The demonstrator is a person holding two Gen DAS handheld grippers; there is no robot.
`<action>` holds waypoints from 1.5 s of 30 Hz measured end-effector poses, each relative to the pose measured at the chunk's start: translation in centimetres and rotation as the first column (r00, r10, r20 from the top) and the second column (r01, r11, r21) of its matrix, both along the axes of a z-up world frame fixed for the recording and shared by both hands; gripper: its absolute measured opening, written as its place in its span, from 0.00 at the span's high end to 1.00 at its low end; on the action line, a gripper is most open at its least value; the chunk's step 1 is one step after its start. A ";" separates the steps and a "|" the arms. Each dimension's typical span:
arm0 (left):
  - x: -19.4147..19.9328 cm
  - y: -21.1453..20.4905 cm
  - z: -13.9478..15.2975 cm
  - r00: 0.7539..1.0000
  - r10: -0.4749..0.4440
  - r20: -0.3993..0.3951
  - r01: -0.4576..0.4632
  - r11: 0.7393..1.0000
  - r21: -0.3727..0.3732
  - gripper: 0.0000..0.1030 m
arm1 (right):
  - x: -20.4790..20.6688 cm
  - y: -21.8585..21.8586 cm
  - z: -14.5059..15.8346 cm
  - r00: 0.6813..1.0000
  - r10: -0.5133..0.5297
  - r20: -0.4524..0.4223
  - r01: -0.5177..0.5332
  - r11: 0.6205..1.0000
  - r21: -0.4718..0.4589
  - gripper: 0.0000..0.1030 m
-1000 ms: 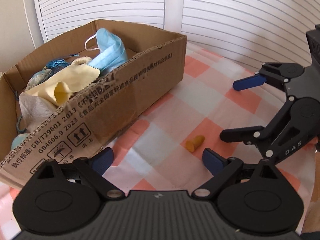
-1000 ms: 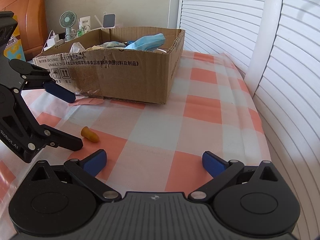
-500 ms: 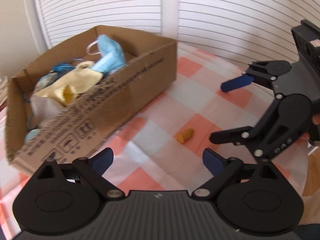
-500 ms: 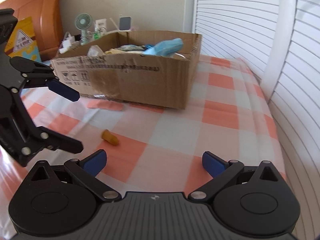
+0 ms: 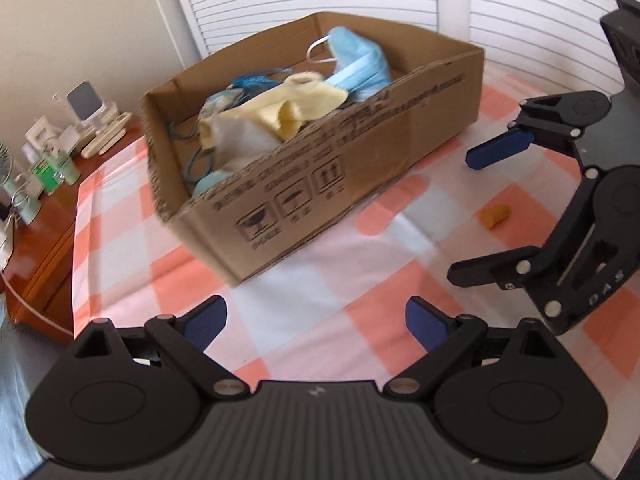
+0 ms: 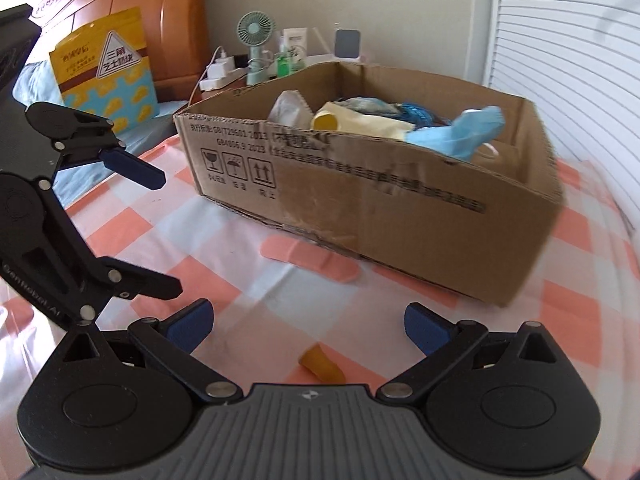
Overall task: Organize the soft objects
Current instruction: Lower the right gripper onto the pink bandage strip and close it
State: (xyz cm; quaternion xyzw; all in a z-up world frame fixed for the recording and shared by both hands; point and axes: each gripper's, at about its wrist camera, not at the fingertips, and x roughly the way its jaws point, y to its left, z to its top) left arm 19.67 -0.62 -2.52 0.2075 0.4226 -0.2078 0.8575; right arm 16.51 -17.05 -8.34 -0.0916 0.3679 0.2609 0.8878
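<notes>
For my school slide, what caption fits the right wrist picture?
Open right gripper poised over a small orange earplug near a cardboard box of soft things.

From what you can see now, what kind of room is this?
Probably a bedroom at home: an orange wooden headboard, a small green desk fan among chargers on a wooden bedside cabinet, and a checked orange-and-white cloth beneath the brown cardboard box.

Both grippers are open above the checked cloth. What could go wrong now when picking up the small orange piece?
The orange earplug is small and rounded, so it may roll away when the right gripper closes. The fingers could also pinch the tablecloth. The left gripper hangs close by and might collide.
</notes>
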 end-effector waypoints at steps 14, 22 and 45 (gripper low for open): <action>-0.6 3.4 0.1 0.997 0.071 0.005 -0.070 0.998 -0.005 0.07 | 0.6 3.9 0.1 0.988 0.153 -0.011 -0.153 0.988 -0.025 0.00; -0.8 4.6 0.2 0.996 0.085 -0.005 -0.085 0.996 -0.026 0.07 | 0.3 4.9 0.4 0.985 0.172 -0.004 -0.172 0.983 -0.065 0.00; -1.8 4.3 1.8 0.996 0.083 0.023 -0.082 0.996 -0.045 0.07 | -3.2 6.1 2.0 0.962 0.271 0.008 -0.270 0.959 -0.082 0.01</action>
